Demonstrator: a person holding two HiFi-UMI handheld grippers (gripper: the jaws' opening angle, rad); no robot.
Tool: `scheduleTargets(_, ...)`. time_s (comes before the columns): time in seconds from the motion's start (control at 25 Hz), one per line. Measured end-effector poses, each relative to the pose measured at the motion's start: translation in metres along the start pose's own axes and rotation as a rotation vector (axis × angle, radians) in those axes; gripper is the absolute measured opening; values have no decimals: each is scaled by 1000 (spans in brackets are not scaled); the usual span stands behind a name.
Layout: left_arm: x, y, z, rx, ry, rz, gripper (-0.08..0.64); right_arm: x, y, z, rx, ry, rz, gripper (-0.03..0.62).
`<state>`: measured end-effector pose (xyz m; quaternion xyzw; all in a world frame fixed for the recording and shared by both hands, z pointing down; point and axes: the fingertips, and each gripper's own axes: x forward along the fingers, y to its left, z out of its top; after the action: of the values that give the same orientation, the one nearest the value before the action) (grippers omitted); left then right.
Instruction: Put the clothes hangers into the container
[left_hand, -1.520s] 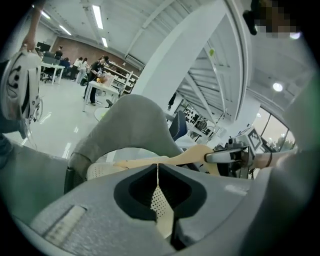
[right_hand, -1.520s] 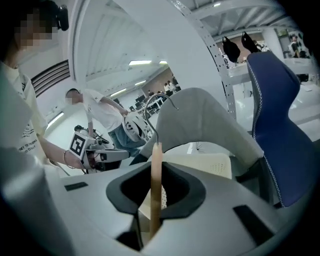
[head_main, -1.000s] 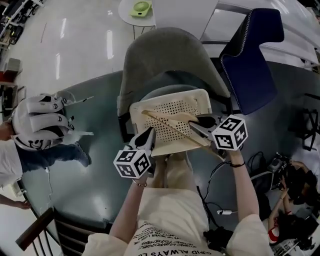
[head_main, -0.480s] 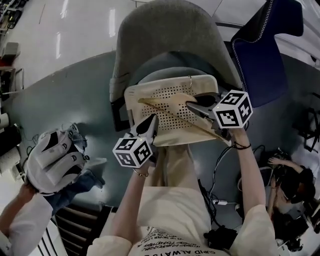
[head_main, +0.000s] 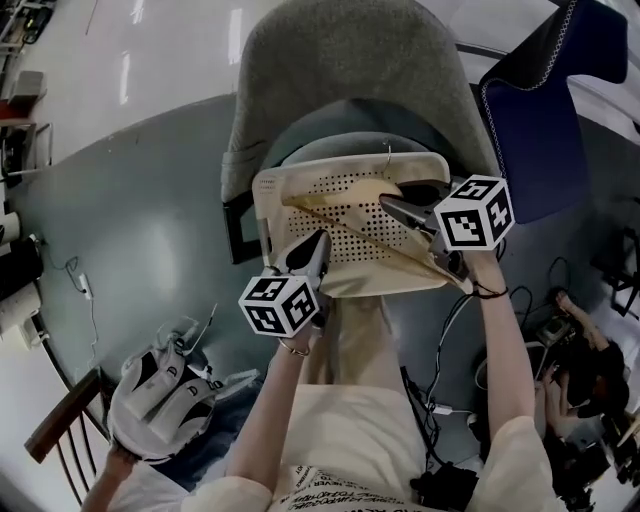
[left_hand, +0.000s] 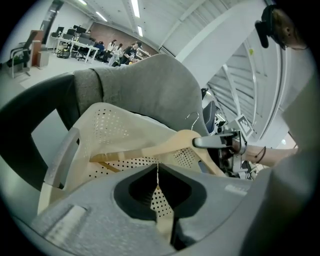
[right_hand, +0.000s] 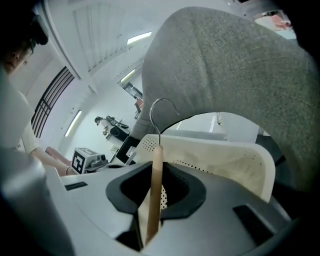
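Observation:
A cream perforated basket (head_main: 300, 185) rests on the seat of a grey chair (head_main: 340, 60). My right gripper (head_main: 392, 205) is shut on a wooden hanger (head_main: 330, 208), which lies slantwise across the basket, its metal hook (head_main: 388, 150) at the far rim. In the right gripper view the hanger (right_hand: 156, 180) stands between the jaws with its hook (right_hand: 157, 112) above. My left gripper (head_main: 318, 245) is shut on the basket's near rim. In the left gripper view a thin cream strip sits between the jaws, with the hanger (left_hand: 150, 150) and the right gripper (left_hand: 210, 142) beyond.
A blue chair (head_main: 560, 110) stands at the right. Another person's white and black gloved hand (head_main: 160, 395) is at the lower left, near a wooden chair back (head_main: 60, 430). Cables (head_main: 450, 410) lie on the floor at the right.
Both grippers have sunk a little, and the hanger now lies lower over the basket. The gloved hand at the left has moved toward the bottom of the picture.

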<state>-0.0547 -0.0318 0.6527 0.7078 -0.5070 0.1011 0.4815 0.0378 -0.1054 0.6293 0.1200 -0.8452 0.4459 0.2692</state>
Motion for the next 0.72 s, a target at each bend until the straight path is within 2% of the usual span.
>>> scheduleTargets(0.24, 2, -1, -5, -24, 0, -1, 26, 2, -22, -1, 27, -9, -99, 73)
scheduleTargets(0.36, 4, 0, -4, -35, -5, 2, 26, 4, -36, -1, 73, -7, -151, 86)
scheduleTargets(0.72, 7, -2, -4, -45, -5, 8, 26, 6, -45, 0, 88, 7, -223, 107)
